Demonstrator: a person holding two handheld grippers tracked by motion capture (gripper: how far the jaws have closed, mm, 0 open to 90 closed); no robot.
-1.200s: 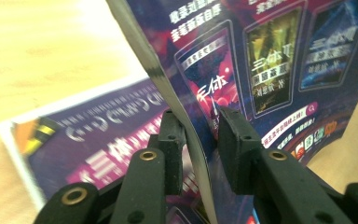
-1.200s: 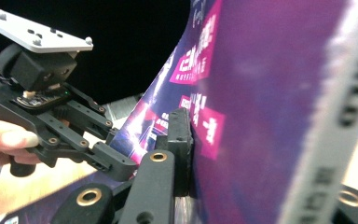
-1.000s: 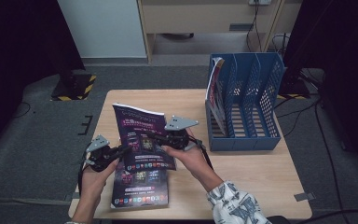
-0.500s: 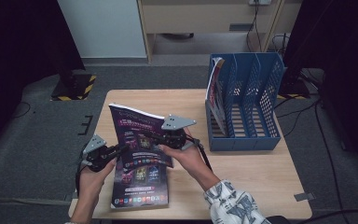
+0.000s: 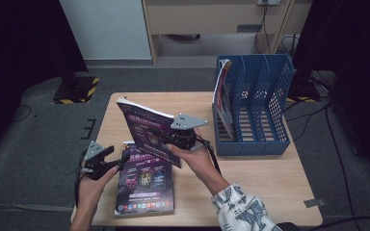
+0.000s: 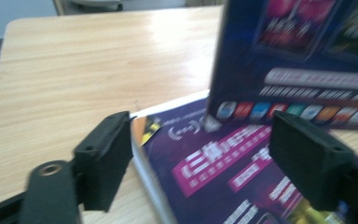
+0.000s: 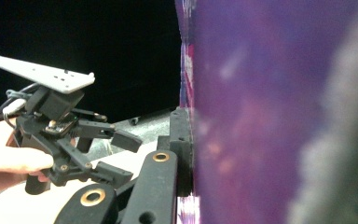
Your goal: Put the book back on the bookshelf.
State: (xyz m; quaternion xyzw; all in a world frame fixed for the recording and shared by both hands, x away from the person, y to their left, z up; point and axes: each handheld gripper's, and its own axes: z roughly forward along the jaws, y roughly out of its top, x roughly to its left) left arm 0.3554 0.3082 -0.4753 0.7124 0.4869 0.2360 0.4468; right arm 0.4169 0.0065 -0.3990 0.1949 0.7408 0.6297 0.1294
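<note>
A glossy purple magazine (image 5: 147, 132) stands tilted on edge above the wooden table (image 5: 250, 178), pinched along its lower edge by the right gripper (image 5: 177, 139), whose jaws press flat against the cover. Judging by the blue file rack (image 5: 255, 108) just to the magazine's right, the step in hand is likely slotting it upright into a compartment; that calls for a firm pinch, since thin, slick, floppy pages can sag or slide, and a spine-first entry between the perforated plastic dividers. One booklet (image 5: 220, 89) already leans in the rack's nearest slot. A second, matching magazine (image 5: 144, 185) lies flat below the raised one. Left of it, the left gripper (image 5: 107, 161) hovers with jaws spread, holding nothing.
</note>
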